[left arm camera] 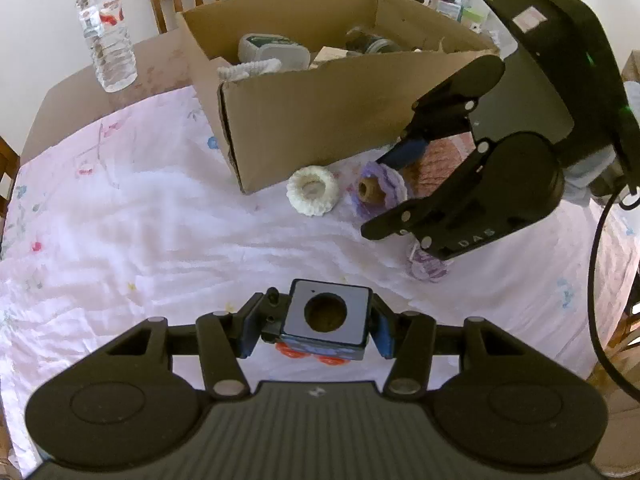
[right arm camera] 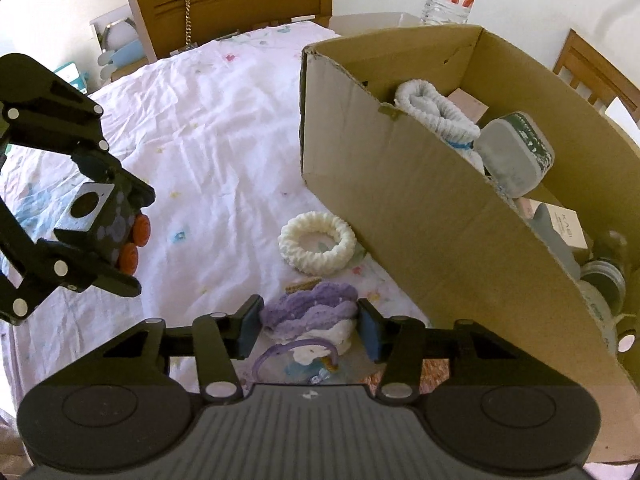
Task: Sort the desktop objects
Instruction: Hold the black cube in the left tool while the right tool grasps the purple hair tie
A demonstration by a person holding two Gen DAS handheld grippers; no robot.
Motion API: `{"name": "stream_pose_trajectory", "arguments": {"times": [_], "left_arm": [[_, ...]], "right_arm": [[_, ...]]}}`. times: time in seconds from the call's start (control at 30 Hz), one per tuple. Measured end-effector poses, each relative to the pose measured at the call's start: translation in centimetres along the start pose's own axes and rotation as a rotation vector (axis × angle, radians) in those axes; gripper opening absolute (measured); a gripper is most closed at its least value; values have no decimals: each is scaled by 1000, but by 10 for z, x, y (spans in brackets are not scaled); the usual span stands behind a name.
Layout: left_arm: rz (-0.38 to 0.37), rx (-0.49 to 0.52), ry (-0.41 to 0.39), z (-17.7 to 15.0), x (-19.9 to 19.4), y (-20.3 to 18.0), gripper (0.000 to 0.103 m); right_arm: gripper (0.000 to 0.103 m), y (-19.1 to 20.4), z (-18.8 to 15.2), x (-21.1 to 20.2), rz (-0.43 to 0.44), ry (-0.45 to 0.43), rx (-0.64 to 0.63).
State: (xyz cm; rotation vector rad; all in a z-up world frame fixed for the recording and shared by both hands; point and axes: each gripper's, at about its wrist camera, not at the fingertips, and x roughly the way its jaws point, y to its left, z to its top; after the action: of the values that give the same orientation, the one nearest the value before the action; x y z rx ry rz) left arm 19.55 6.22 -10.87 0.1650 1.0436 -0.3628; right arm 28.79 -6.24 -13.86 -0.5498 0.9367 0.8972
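- Holding a small dark block with a square grey face and a round hole [left arm camera: 326, 314], clamped between the blue pads of the left gripper [left arm camera: 316, 322]; orange wheels underneath, block lifted clear of the floral tablecloth [left arm camera: 140, 220].
- Straddling a purple and white crocheted piece [right arm camera: 310, 314] with the right gripper [right arm camera: 310, 326]; pads just beside or touching its sides, piece resting on the cloth; firm grip or not, cannot tell.
- Lying ahead and to the right of both grippers: the open cardboard box [right arm camera: 420, 216], already partly filled with a white knitted roll and a grey lidded tub.
- Judging by position, right gripper nearer the box, near wall just beside it; left gripper farther, well apart across open cloth.
- Resting loose near the box's front wall: a cream crocheted ring [right arm camera: 317, 246], between right gripper and box, unheld.
- Needing lift above the wall before any release inside.
- Standing beyond the box: a water bottle [left arm camera: 105, 28].
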Motion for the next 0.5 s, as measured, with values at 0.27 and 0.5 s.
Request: {"name": "stream_pose_trajectory", "arguments": {"times": [0.27, 0.5], "left_arm": [[-10, 28, -10, 16, -21, -7, 53], [-27, 71, -38, 35, -42, -16, 53]], "right_arm": [[54, 3, 2, -34, 4, -9, -1], [53, 4, 3, -77, -11, -31, 12]]}}
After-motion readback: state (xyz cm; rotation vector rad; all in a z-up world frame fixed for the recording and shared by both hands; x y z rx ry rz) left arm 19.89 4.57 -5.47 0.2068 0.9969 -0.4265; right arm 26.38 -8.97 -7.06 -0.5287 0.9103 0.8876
